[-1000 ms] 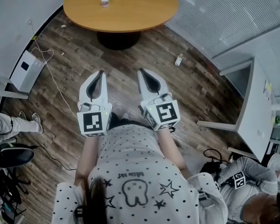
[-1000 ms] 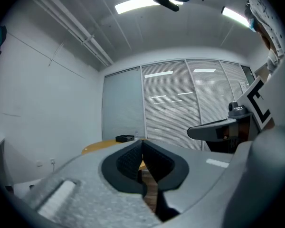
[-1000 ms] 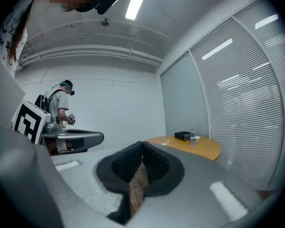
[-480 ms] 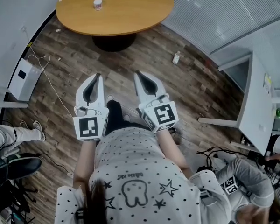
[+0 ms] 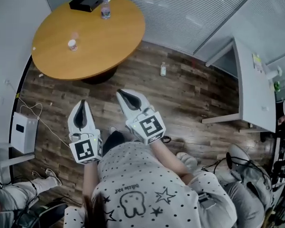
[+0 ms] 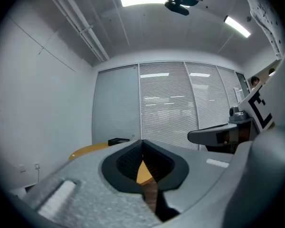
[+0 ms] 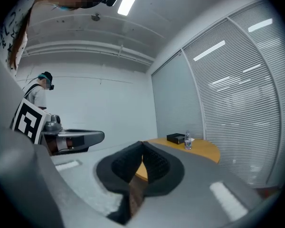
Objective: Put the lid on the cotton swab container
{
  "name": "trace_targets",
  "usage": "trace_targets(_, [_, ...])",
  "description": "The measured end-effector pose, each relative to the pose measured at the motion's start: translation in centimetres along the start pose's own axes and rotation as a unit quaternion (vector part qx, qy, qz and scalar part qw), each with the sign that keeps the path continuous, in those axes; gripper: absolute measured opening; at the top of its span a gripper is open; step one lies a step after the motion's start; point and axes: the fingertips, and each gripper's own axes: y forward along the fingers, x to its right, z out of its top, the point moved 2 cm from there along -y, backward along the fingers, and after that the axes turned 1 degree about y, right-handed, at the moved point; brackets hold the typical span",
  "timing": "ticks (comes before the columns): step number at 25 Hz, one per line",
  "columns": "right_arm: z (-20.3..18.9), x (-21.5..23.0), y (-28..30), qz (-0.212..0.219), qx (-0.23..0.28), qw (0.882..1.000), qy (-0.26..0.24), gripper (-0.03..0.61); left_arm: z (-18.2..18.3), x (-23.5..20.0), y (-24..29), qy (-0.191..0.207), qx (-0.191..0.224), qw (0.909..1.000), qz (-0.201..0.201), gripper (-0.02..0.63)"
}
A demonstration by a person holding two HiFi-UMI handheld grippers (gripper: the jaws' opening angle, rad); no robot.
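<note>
Dotted white shirt (image 5: 149, 177); grey left tool (image 5: 82, 102) and right tool (image 5: 119, 93).

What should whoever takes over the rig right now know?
Left gripper: shut, empty, over the floor.
Right gripper: shut, empty, also over the floor.
Cotton swab container: on the round table, ahead of both grippers.
Lid: too small to make out from here.
Done: nothing yet.
Left: reach the table, find and grip the lid, fit it on the container.

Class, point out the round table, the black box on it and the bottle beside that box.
round table (image 5: 104, 42), head view, bare part of its top.
black box (image 5: 86, 2), head view, middle of its top.
bottle (image 5: 105, 10), head view, its body.
</note>
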Motion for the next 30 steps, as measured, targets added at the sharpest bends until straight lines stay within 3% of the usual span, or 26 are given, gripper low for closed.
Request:
trace_targets(6, [0.3, -0.2, 4.7, -0.011, -0.001, 1.0, 0.004, 0.005, 0.5, -3.2, 3.7, 0.008, 0.006, 0.9996, -0.027, 0.011])
trace_targets(10, [0.0, 0.2, 6.6, -0.025, -0.005, 1.0, 0.013, 0.005, -1.0, -5.4, 4.7, 0.004, -0.011, 0.9995, -0.03, 0.009])
trace_targets(17, [0.1, 0.3, 9.1, -0.037, -0.008, 0.999, 0.015, 0.005, -2.6, -9.5, 5.7, -0.006, -0.023, 0.9997, -0.007, 0.009])
trace_targets(30, [-1.2, 3.5, 13.2, -0.015, -0.02, 0.999, 0.029, 0.005, -4.5, -10.9, 9.5, -0.017, -0.046, 0.9985, 0.024, 0.009])
